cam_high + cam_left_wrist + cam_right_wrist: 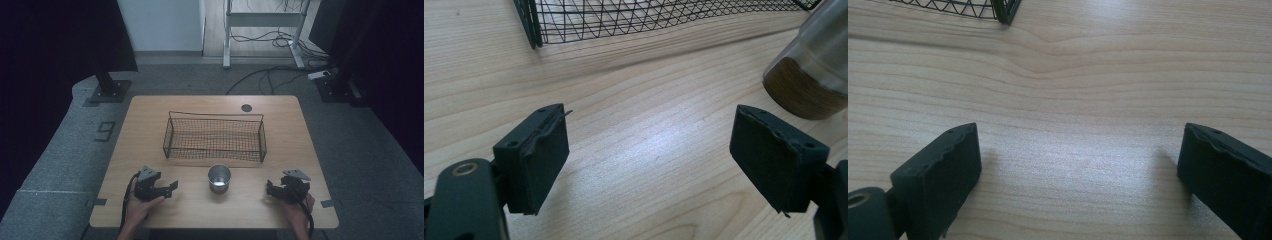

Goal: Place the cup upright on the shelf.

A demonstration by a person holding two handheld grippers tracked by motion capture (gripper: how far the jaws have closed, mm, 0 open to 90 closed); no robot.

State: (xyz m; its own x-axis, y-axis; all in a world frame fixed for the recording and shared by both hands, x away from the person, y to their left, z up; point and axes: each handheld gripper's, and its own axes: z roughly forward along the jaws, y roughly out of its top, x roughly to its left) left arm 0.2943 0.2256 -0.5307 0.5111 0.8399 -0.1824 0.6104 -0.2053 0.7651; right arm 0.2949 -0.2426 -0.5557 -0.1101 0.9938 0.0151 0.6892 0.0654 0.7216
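Pale wood grain covers the worktop, which stands on a grey floor. At its near edge, the left gripper rests in a hand with its jaws spread wide and nothing between them. The right gripper, near the right corner, is likewise wide open and empty. Between the two, slightly farther, a metal cup stands upright. Just beyond the cup sits a black wire basket, across the middle of the worktop.
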